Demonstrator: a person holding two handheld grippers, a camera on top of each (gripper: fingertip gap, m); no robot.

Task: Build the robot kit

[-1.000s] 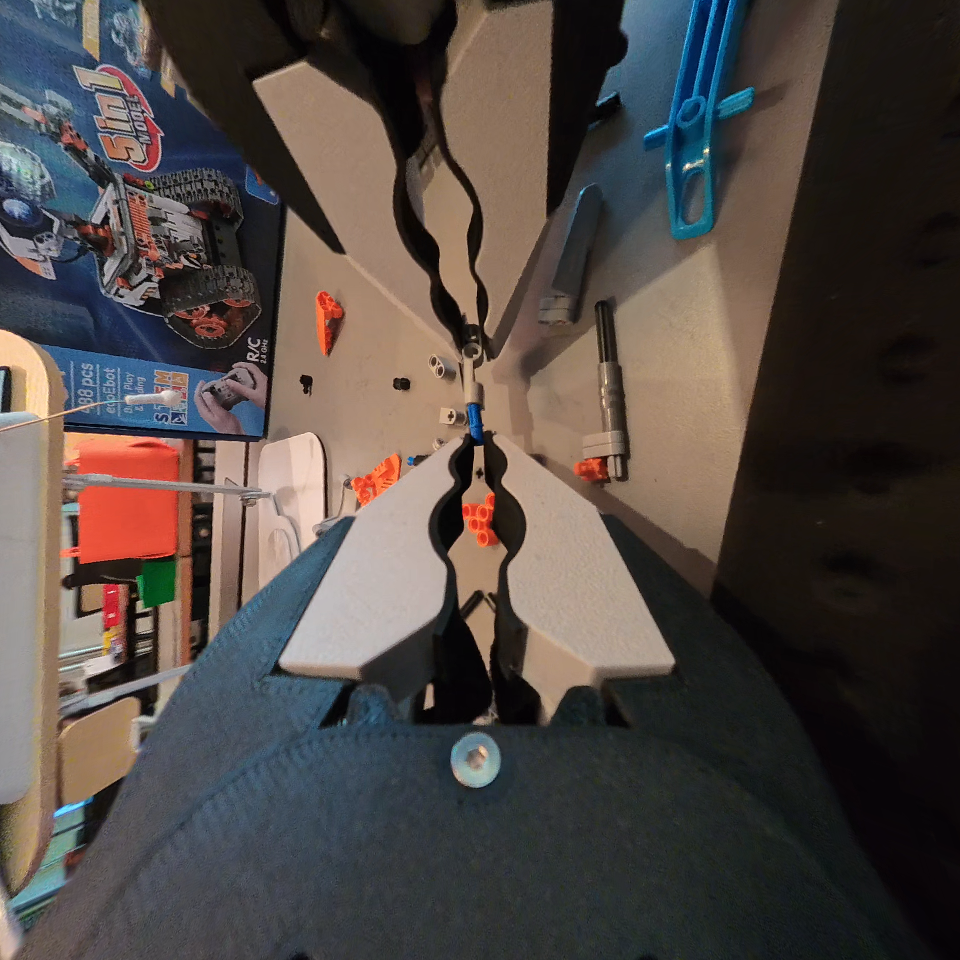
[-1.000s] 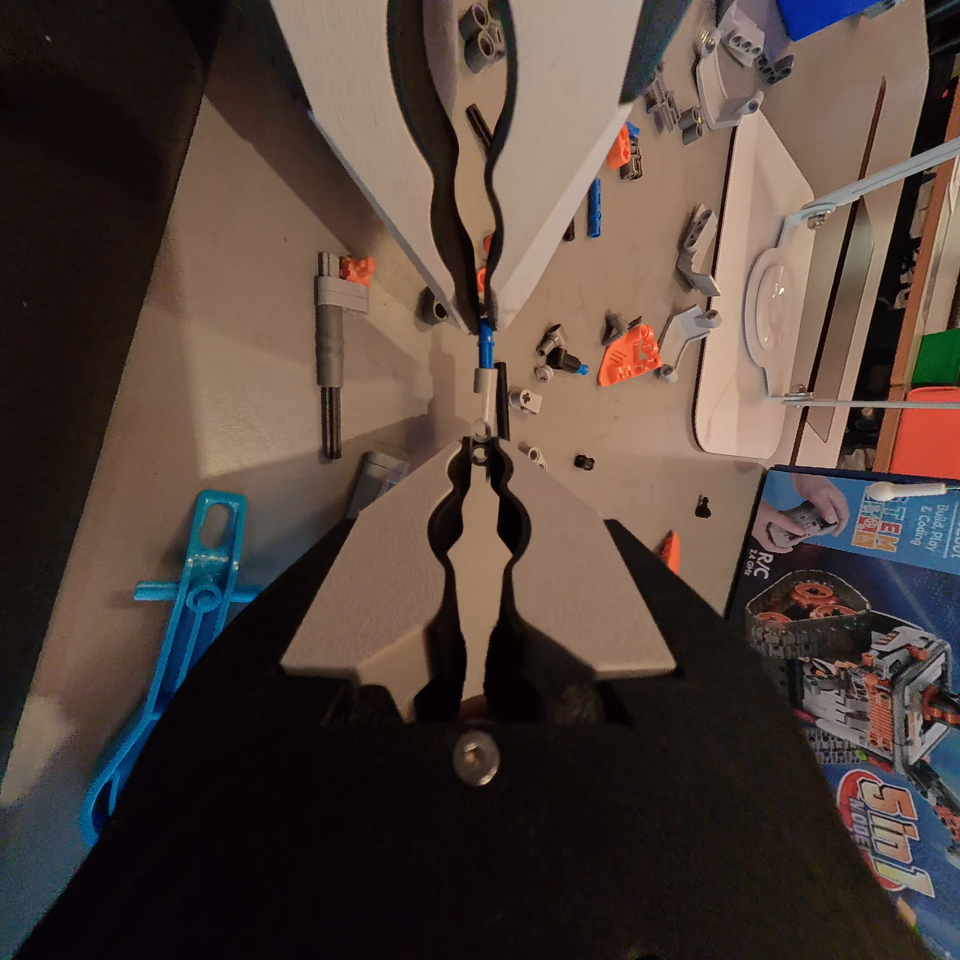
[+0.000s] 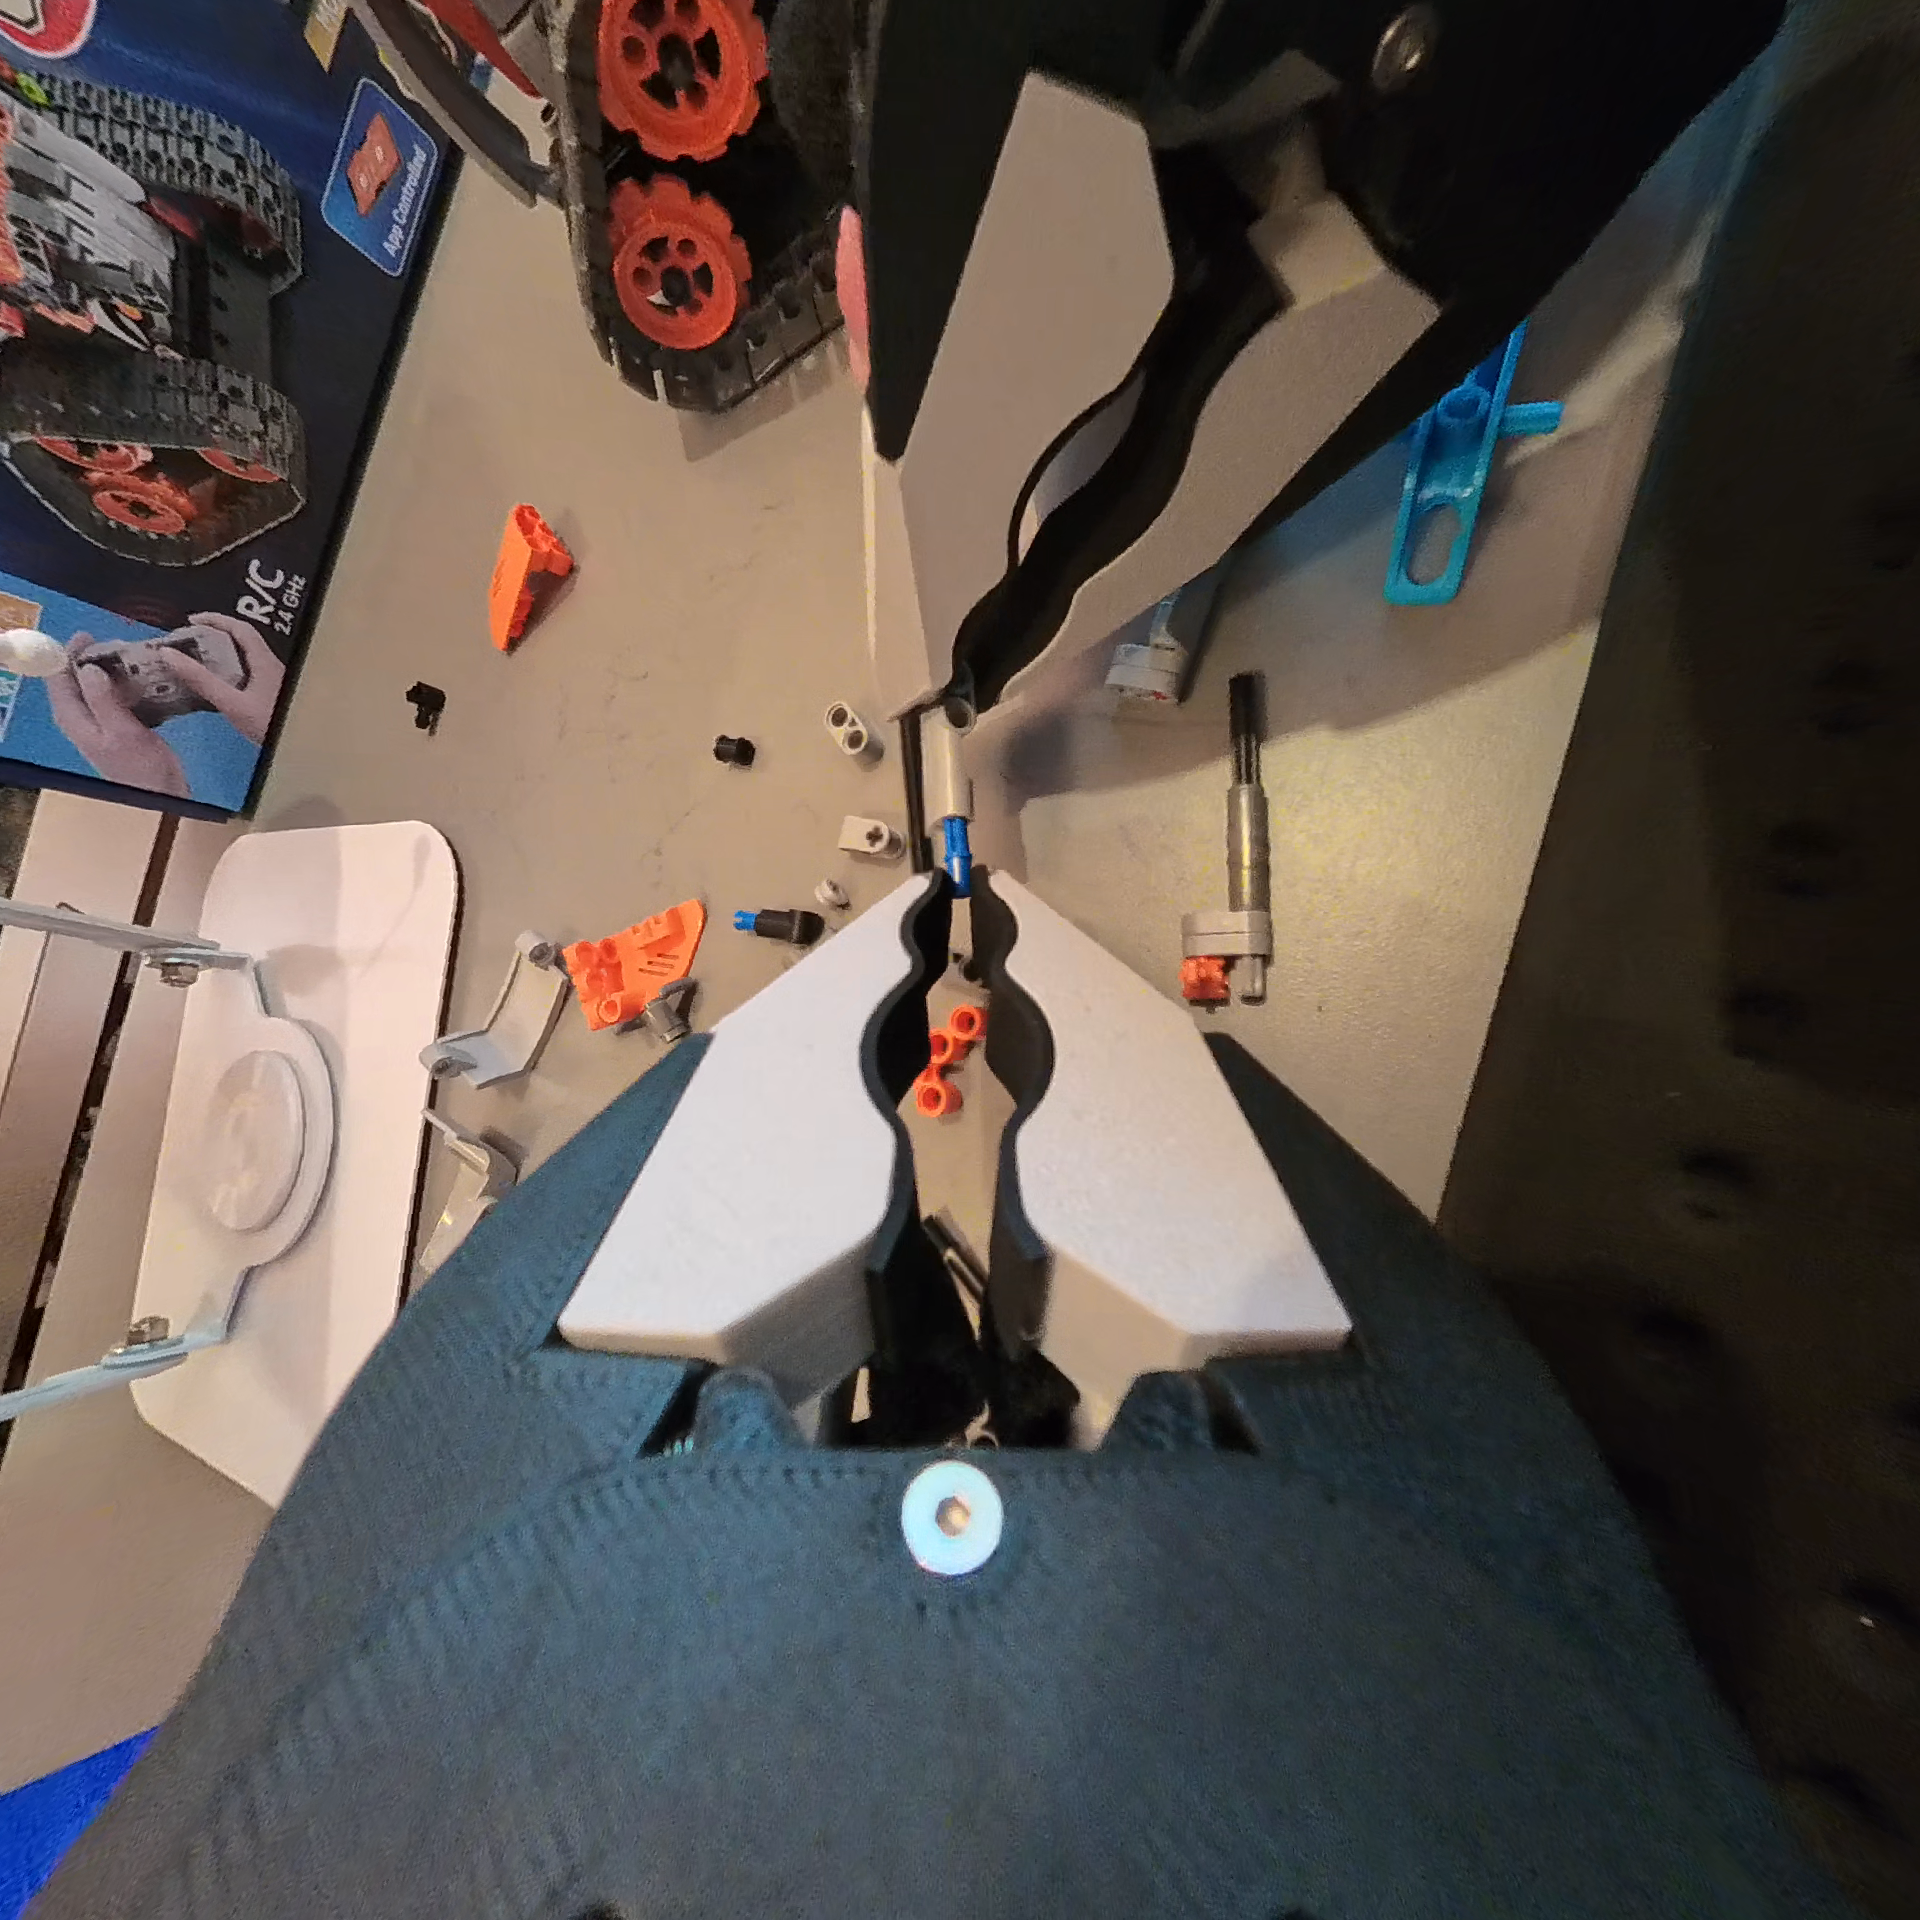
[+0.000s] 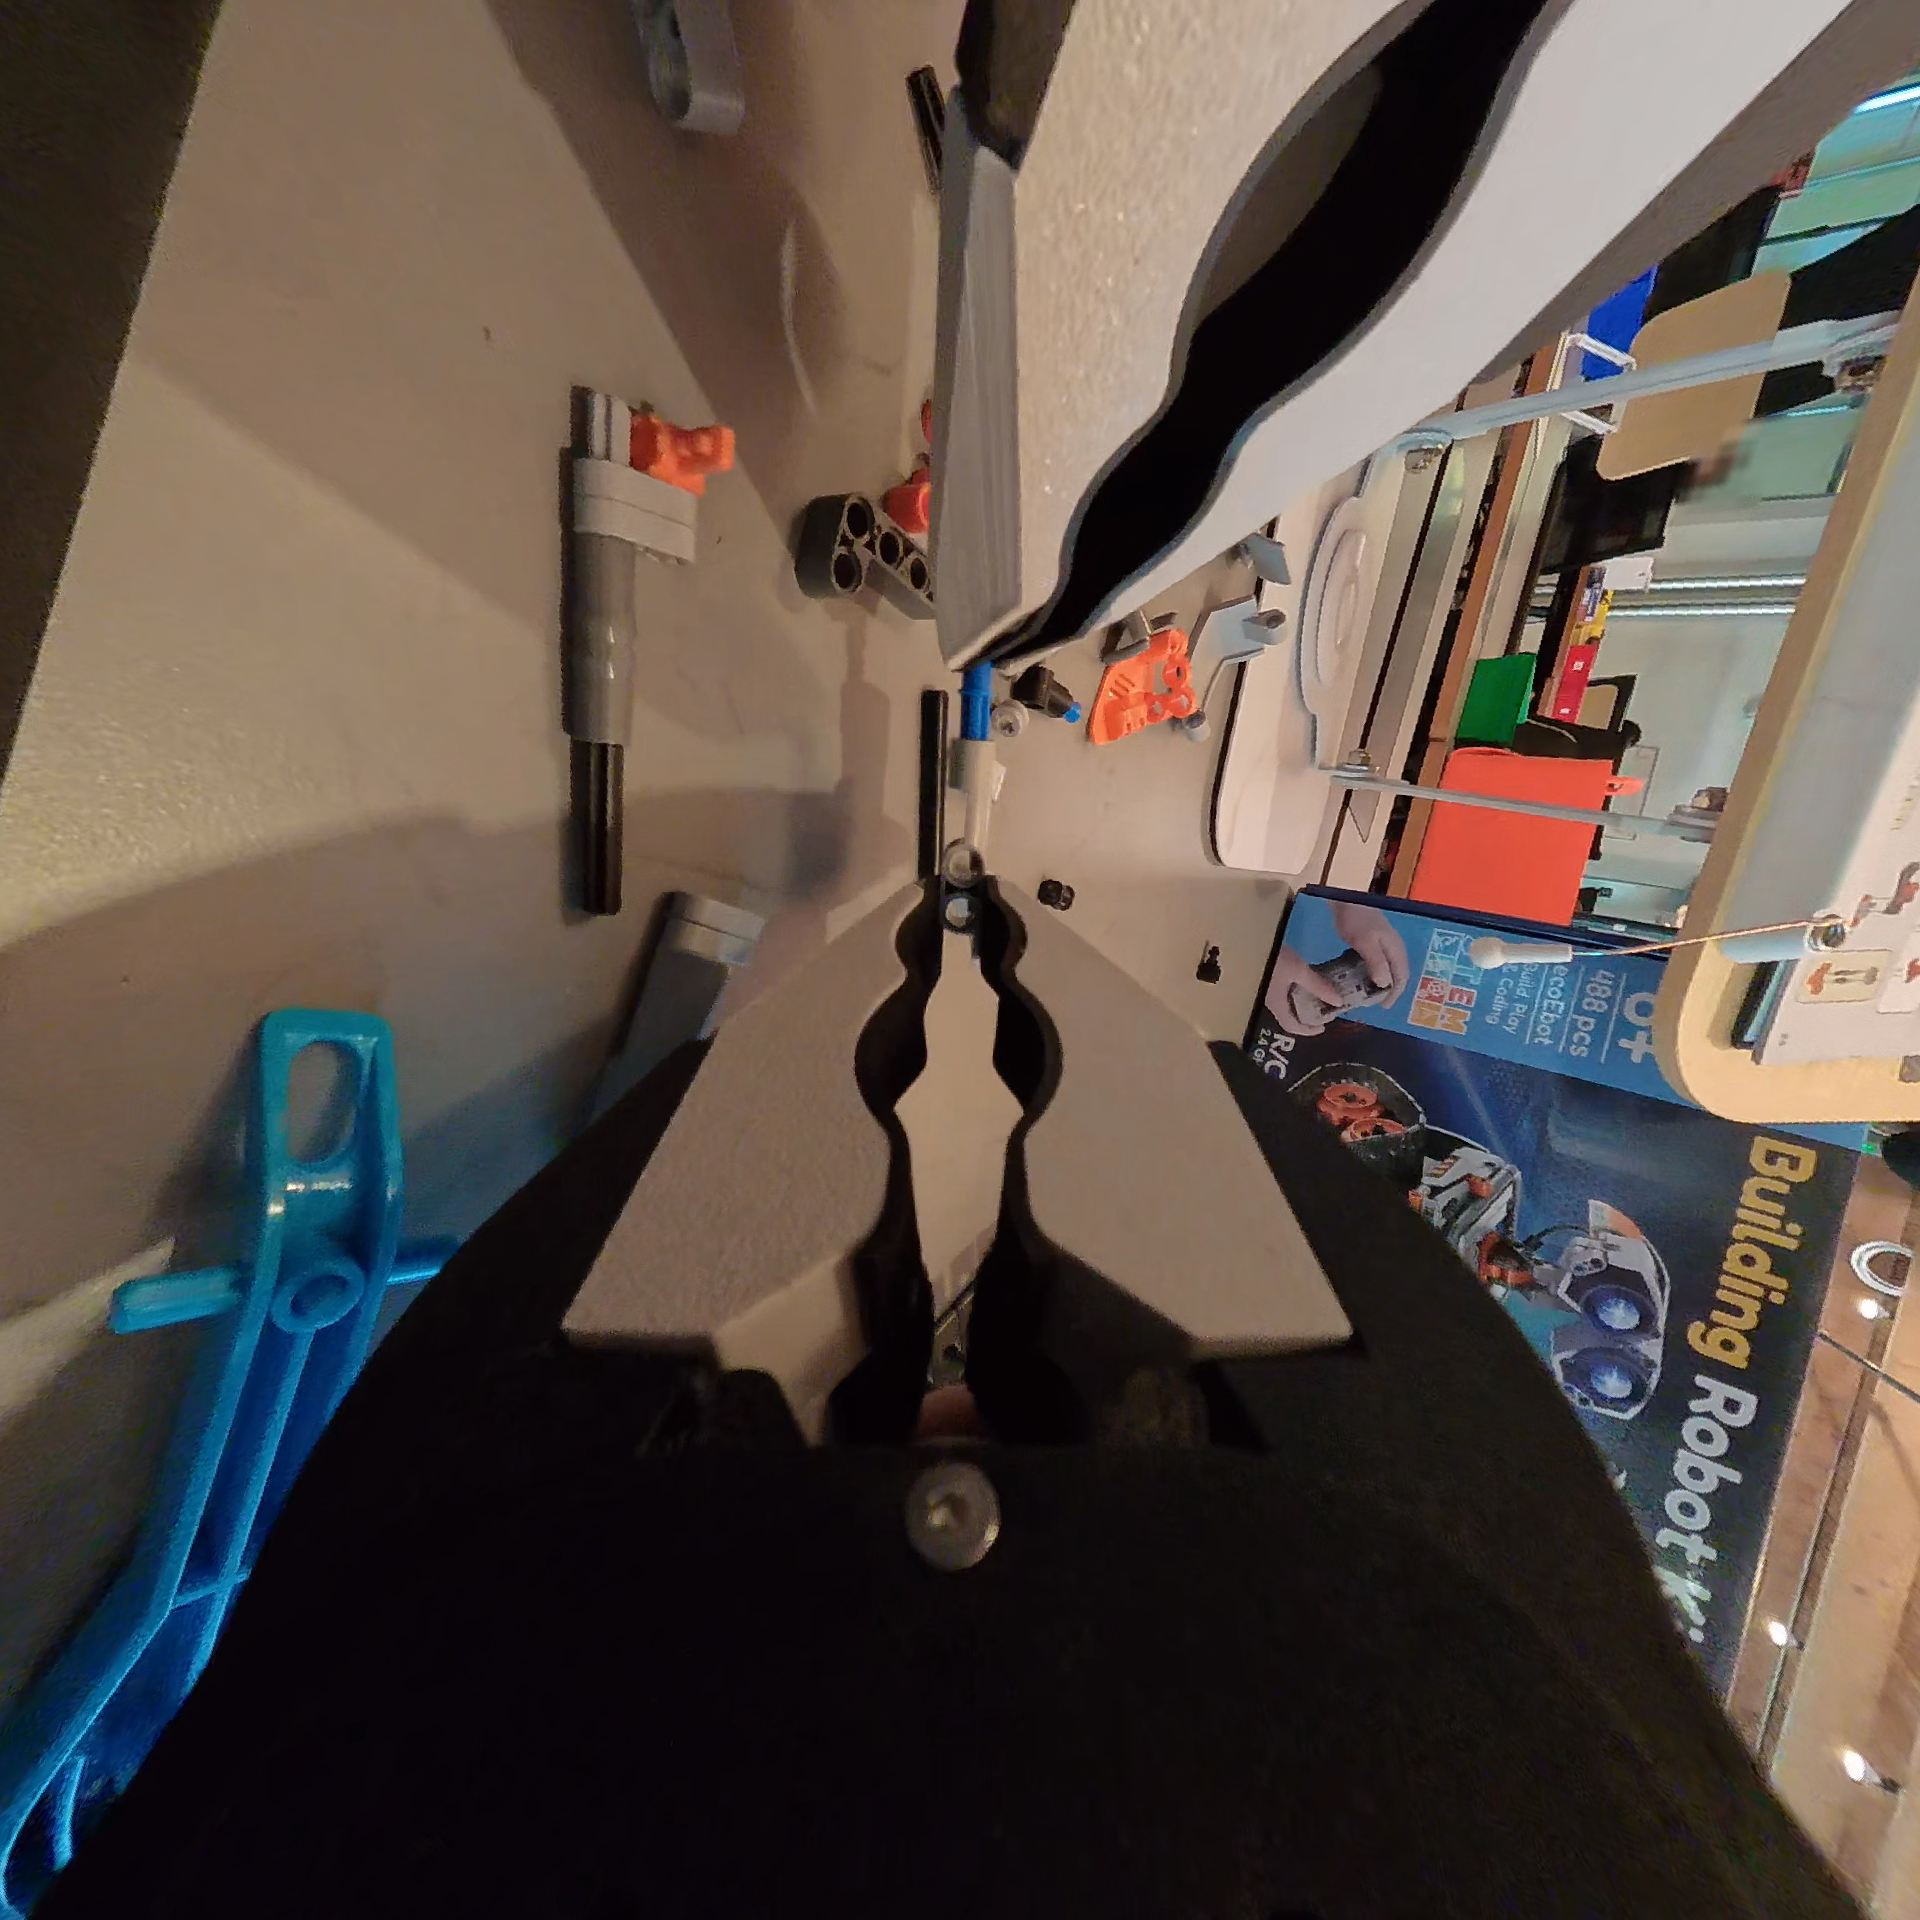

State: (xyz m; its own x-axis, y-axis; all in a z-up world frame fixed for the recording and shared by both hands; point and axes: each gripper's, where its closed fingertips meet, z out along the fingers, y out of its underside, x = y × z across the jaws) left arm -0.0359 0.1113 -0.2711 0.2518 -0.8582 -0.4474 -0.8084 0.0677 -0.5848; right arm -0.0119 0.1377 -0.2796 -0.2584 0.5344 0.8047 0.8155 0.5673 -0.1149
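Left gripper [image 3: 958, 883] pinches blue pin [image 3: 956, 847]; right gripper [image 4: 961, 899] clamps grey connector [image 4: 964, 862], joined above table [image 3: 675, 623].

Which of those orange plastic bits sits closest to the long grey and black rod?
The small orange piece touching the rod's grey collar; the other orange bits lie apart, across the table.

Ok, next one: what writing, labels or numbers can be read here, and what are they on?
I won't quote any writing; this is what carries it.
Blue toy box: large and small printed lettering, numbers and badges, mostly legible.
Pale board at the right edge of the right wrist view: a printed sheet, too small to read.
Loose plastic parts: no writing seen.
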